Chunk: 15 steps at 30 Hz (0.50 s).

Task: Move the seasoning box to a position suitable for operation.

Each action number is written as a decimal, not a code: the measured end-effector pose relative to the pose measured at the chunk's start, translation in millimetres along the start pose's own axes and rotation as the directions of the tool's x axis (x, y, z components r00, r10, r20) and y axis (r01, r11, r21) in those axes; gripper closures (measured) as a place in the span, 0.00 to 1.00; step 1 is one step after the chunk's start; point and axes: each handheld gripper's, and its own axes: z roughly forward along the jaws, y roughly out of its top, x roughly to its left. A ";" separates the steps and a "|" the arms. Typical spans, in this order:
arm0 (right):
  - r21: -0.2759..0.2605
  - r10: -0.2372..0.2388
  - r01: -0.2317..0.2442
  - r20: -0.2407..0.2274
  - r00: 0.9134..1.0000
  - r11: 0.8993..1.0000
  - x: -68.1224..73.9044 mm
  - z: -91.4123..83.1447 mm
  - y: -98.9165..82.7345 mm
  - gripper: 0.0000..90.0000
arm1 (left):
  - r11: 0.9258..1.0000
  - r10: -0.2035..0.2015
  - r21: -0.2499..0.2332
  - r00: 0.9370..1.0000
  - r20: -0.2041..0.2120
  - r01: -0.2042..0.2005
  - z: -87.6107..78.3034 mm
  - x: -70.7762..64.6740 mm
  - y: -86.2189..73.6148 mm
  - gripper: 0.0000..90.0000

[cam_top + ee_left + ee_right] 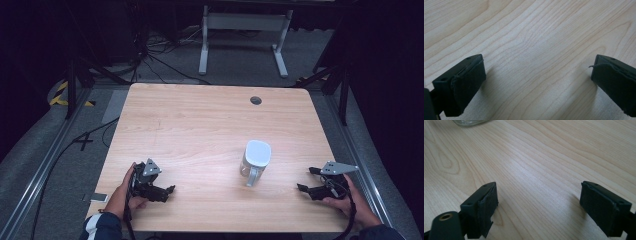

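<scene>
A clear glass jug (pixel 257 161) with a white lid and a handle toward the near edge stands right of centre on the wooden table (pixel 200 125). My left gripper (pixel 168 188) rests low over the table's near left part, held by a hand, pointing right. In the left gripper view it (pixel 537 75) is open, with bare wood between its pads. My right gripper (pixel 305 179) sits near the near right corner, pointing left toward the jug, a short way from it. It (pixel 539 197) is open and empty, with the jug's glass base (pixel 469 122) at the top edge.
A round cable hole (pixel 255 100) sits near the table's far edge. Beyond the table stand a white frame's legs (pixel 202 50) and loose cables (pixel 160 60) on the grey floor. Metal rails (pixel 45 165) run along both sides.
</scene>
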 end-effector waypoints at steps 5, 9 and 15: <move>0.000 0.000 0.000 -0.001 1.000 1.000 0.0 0.2 0.1 0.16 | 1.000 0.006 0.003 1.000 0.000 -0.006 -0.5 0.5 -0.1 0.00; 0.001 0.003 -0.003 -0.004 1.000 1.000 -0.3 0.4 0.5 0.16 | 1.000 0.004 -0.006 1.000 0.004 -0.004 -1.4 -0.5 -1.7 0.03; 0.020 -0.010 0.010 -0.010 1.000 1.000 -3.0 -0.1 2.8 0.19 | 1.000 0.027 -0.015 0.999 0.029 -0.026 -1.8 0.5 -1.5 0.06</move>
